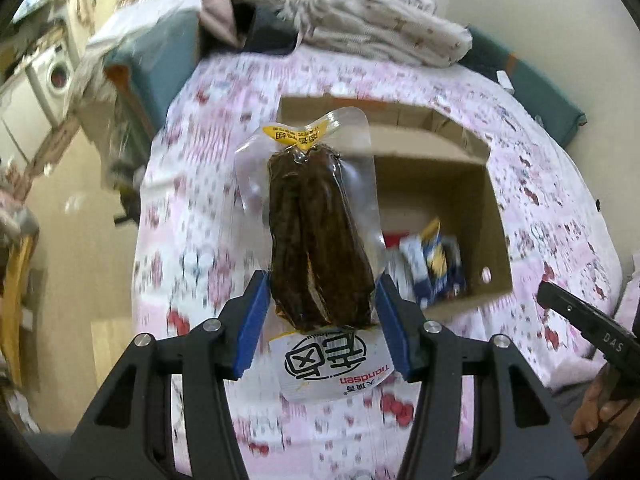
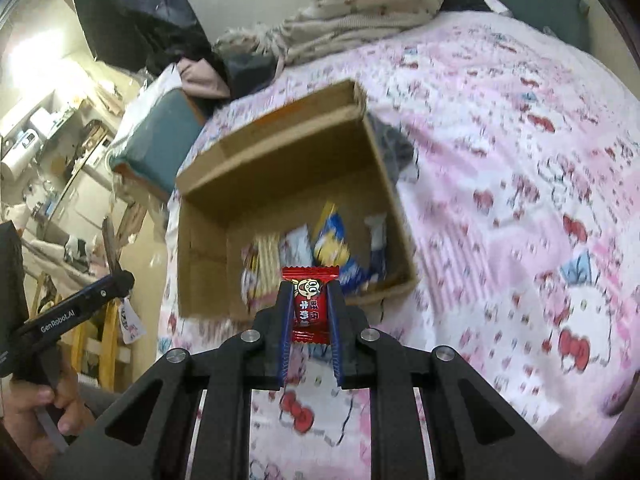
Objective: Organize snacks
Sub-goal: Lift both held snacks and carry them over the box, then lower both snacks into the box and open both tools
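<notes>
Left gripper point(image 1: 322, 304) is grasping a clear vacuum pack of dark brown snack point(image 1: 320, 232) by its near end, blue pads pressing on both sides; the pack is sticking out away from the camera, its yellow label at the far tip and a white printed label lying just behind the pads. The pack is hanging in the air over the pink patterned bedspread point(image 1: 192, 184), in line with the left edge of the open cardboard box point(image 1: 480, 200).

Right gripper point(image 2: 310, 308) is clenching a small red wrapped candy point(image 2: 309, 300) between its pads, the wrapper's crimped far end poking out past the fingertips. The candy is hovering above the near rim of the box point(image 2: 280, 152).

The box is sitting on the bedspread point(image 2: 500, 160), flaps open, already holding several packets: blue and yellow bags point(image 2: 336, 248) toward the right, a cracker pack point(image 2: 262, 268) toward the left.

A heap of folded cloth point(image 2: 372, 0) is lying at the far end of the bed. Background is streaking with blur.

A person's hand point(image 2: 36, 408) is showing at the near left of the right wrist view, gripping the other tool's handle
</notes>
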Motion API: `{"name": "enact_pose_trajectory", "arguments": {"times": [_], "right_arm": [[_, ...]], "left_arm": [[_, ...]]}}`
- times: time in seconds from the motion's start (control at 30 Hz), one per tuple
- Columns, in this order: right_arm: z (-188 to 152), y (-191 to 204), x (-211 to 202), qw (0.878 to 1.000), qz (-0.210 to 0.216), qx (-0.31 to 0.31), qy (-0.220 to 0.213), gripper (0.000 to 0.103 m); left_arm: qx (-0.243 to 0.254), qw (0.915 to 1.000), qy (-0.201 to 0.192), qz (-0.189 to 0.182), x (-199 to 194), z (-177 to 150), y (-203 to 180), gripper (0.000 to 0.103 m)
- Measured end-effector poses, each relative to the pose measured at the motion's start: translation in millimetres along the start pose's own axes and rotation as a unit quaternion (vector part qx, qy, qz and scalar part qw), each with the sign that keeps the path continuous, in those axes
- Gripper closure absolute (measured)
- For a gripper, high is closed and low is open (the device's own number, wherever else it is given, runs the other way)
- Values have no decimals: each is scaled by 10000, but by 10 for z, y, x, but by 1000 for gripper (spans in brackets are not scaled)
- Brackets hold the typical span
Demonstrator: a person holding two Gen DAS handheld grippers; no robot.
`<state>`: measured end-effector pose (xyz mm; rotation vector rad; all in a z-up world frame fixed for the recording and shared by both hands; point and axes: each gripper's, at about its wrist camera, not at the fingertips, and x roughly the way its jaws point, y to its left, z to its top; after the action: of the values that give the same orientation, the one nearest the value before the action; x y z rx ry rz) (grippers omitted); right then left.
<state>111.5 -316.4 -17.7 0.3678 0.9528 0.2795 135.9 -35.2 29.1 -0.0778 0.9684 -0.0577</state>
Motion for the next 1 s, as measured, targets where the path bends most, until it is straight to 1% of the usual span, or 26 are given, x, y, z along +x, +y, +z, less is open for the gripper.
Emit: {"name": "enact_pose_trajectory", "arguments": {"times": [0.1, 0.2, 0.43, 0.53, 0.7, 0.87, 1.0], "right_arm": [[132, -90, 64, 9998, 52, 94, -138, 86], [226, -160, 168, 9995, 127, 265, -129, 86], [452, -156, 458, 9997, 96, 178, -120, 86], [516, -166, 594, 9997, 99, 188, -84, 86], [552, -201, 809, 9993, 192, 291, 116, 86], [522, -194, 917, 9988, 269, 289, 280, 86], [517, -190, 940, 9983, 381, 316, 315, 82]], "left_arm": [[208, 9997, -130, 16, 119, 168, -121, 53], [374, 9991, -170, 41, 241, 268, -230, 53], [799, 9967, -81, 154, 656, 407, -476, 52], [895, 9958, -6, 208, 830, 429, -549, 52], [1013, 9944, 114, 269, 1035, 424, -614, 51], [1036, 9937, 290, 328, 1214, 394, -618, 51], [1012, 9935, 379, 348, 1295, 371, -609, 47]]}}
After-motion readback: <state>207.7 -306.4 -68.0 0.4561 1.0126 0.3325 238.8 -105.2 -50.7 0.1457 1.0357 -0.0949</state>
